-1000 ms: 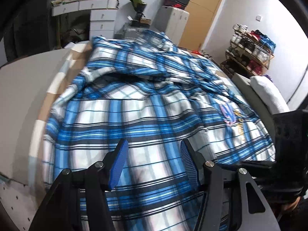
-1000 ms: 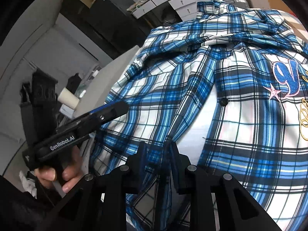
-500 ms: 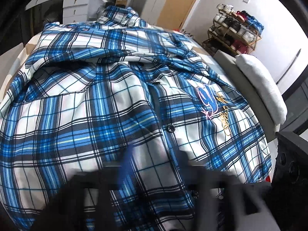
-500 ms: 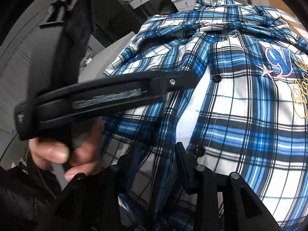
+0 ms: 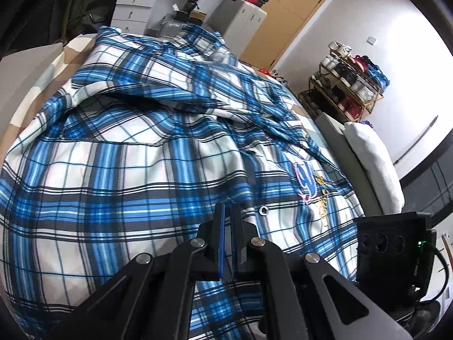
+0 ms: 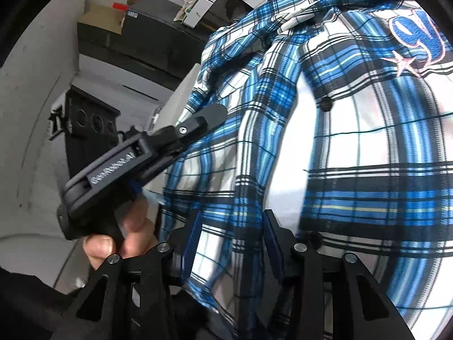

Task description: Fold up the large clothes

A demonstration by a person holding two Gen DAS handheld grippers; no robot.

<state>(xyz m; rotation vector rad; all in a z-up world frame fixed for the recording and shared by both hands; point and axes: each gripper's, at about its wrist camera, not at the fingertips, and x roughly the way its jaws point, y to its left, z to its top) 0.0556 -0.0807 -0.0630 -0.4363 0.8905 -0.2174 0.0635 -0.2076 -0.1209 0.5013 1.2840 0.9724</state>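
Note:
A large blue, white and black plaid shirt (image 5: 136, 170) lies spread over the bed, buttoned front up, with an embroidered logo (image 5: 307, 181) on its chest. My left gripper (image 5: 227, 209) is shut just above the shirt's lower front near a button (image 5: 264, 210); I cannot tell whether cloth is pinched. In the right wrist view the shirt (image 6: 354, 147) fills the right side. My right gripper (image 6: 232, 218) is open, its blue pads straddling the shirt's front placket. The left gripper (image 6: 209, 119), held by a hand, points at the shirt's edge.
White drawer units (image 5: 133, 2) and a storage box (image 5: 240, 19) stand beyond the bed. A wooden door (image 5: 297, 14) and a shoe rack (image 5: 348, 85) are at the right. A white pillow (image 5: 373, 161) lies at the bed's right side. The right gripper's body (image 5: 393, 252) shows at lower right.
My left gripper has closed from wide open and shifted right towards the button placket. My right gripper has opened from shut and moved closer to the shirt's hem.

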